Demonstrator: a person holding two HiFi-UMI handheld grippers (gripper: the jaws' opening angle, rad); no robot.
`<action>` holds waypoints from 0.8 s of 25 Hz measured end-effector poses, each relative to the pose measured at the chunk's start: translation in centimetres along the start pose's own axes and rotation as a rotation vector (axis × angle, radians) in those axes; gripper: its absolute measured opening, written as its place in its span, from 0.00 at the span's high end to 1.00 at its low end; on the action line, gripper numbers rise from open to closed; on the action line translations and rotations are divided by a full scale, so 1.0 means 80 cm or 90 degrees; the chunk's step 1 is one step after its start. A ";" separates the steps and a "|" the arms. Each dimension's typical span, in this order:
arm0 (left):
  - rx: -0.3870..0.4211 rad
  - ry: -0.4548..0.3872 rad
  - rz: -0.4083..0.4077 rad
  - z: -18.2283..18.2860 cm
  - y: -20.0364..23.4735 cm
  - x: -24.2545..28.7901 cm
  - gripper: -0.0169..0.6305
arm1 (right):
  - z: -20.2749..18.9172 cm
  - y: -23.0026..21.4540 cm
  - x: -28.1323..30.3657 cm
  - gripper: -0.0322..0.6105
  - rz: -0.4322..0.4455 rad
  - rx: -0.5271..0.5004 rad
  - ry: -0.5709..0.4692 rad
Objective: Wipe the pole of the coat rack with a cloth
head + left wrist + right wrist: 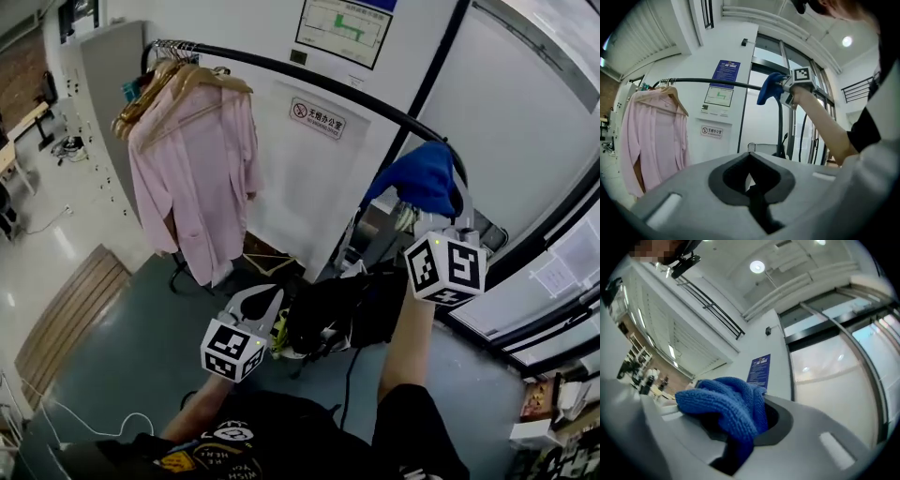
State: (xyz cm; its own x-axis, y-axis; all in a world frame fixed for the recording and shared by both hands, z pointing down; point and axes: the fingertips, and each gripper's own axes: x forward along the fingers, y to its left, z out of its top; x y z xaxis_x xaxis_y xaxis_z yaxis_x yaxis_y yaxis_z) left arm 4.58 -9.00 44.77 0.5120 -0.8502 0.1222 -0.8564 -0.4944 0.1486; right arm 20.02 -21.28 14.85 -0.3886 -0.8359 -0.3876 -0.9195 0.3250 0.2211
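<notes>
The coat rack's black pole (281, 73) runs from the hangers at upper left and bends down at the right. A blue cloth (417, 176) lies over that bend. My right gripper (441, 212) is raised to the bend and shut on the cloth; its fingertips are hidden by it. In the right gripper view the cloth (726, 404) bunches out between the jaws, and the pole is out of sight. My left gripper (261, 298) hangs low and apart from the rack, shut with nothing in it. Its own view shows the pole (717, 83) and cloth (769, 89) from below.
A pink coat (192, 169) hangs on wooden hangers (173, 84) at the pole's left end. Dark clothing or a bag (347, 309) sits at the rack's base. A white wall with signs (317, 117) stands behind, glass doors (525, 159) at right, and a wooden bench (70, 319) at left.
</notes>
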 end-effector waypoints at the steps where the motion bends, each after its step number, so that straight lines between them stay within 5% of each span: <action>1: 0.004 0.003 -0.016 0.004 0.012 0.003 0.98 | 0.011 -0.012 0.013 0.86 -0.048 -0.039 -0.004; 4: 0.012 0.014 -0.056 0.007 0.043 0.008 0.98 | 0.014 -0.036 0.046 0.86 -0.175 -0.138 0.029; 6: 0.007 0.020 -0.072 0.003 0.059 0.009 0.98 | -0.004 -0.027 0.071 0.86 -0.195 -0.156 0.064; 12: -0.009 0.007 -0.069 0.009 0.095 0.004 0.98 | -0.051 0.056 0.154 0.86 -0.147 -0.127 0.060; 20: -0.014 -0.032 0.079 0.036 0.182 -0.034 0.98 | -0.085 0.248 0.308 0.86 0.026 -0.123 0.043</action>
State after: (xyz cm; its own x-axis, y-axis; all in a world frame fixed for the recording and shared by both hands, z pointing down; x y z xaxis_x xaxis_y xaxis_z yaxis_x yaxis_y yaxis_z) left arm -9.45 -14.41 43.77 0.3977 -0.9129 0.0917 -0.9111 -0.3812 0.1566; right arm -7.41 -38.43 15.79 -0.4145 -0.8538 -0.3150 -0.8720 0.2737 0.4058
